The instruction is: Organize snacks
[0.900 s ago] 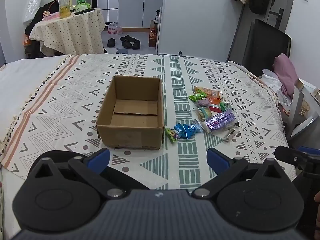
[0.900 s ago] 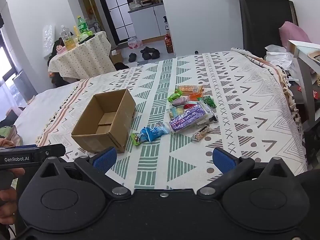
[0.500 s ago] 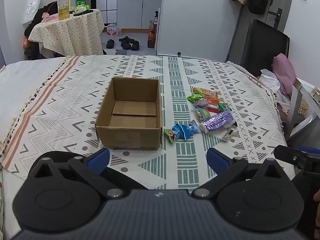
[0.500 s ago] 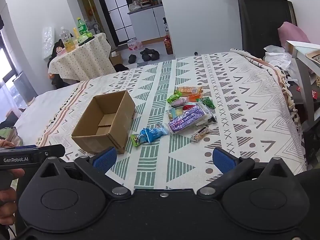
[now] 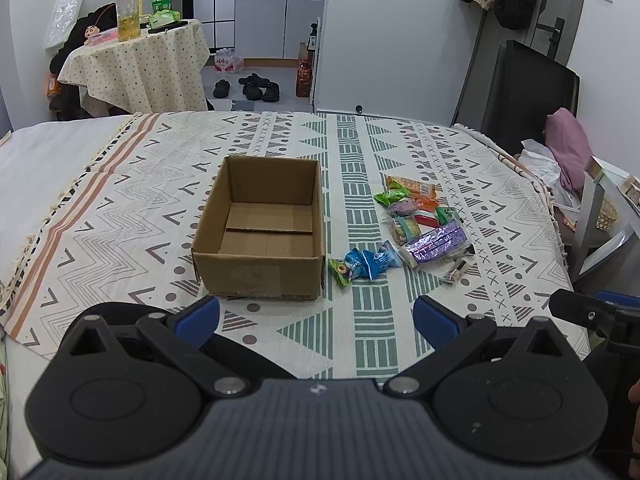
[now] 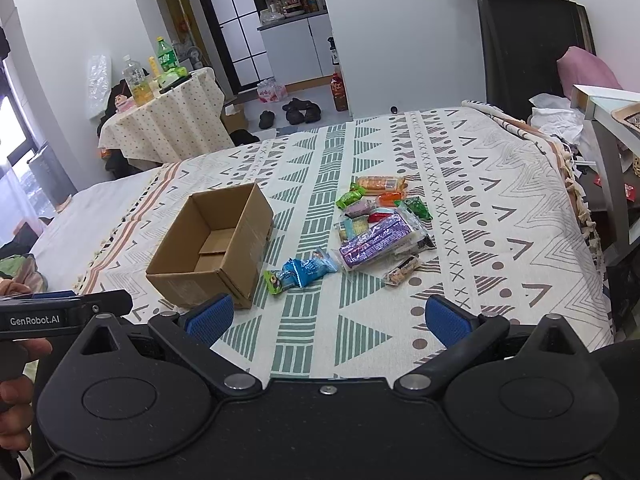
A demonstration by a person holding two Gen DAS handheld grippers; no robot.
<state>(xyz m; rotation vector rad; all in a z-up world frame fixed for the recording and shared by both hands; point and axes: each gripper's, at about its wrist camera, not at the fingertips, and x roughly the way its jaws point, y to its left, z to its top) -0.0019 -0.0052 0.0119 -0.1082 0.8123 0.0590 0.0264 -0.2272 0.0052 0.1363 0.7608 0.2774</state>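
Note:
An open, empty cardboard box [image 5: 262, 228] [image 6: 212, 246] stands on the patterned cloth. To its right lies a heap of several snack packets [image 5: 420, 220] [image 6: 376, 220], among them a purple pack [image 5: 436, 242] [image 6: 376, 242] and a blue packet [image 5: 368, 264] [image 6: 306, 272] closest to the box. My left gripper [image 5: 316, 316] hovers open over the near edge, short of the box. My right gripper [image 6: 328, 318] is also open and empty, well short of the snacks.
The cloth covers a bed [image 5: 120, 208] whose near edge is just below the fingers. A small round table [image 5: 136, 64] with bottles stands at the back left, shoes [image 5: 252, 86] on the floor behind. A white side table [image 6: 612, 128] and a black chair [image 6: 532, 48] flank the right side.
Both views have drifted back a little, so the box and snacks sit slightly farther off. Both grippers remain open; nothing on the cloth has moved.

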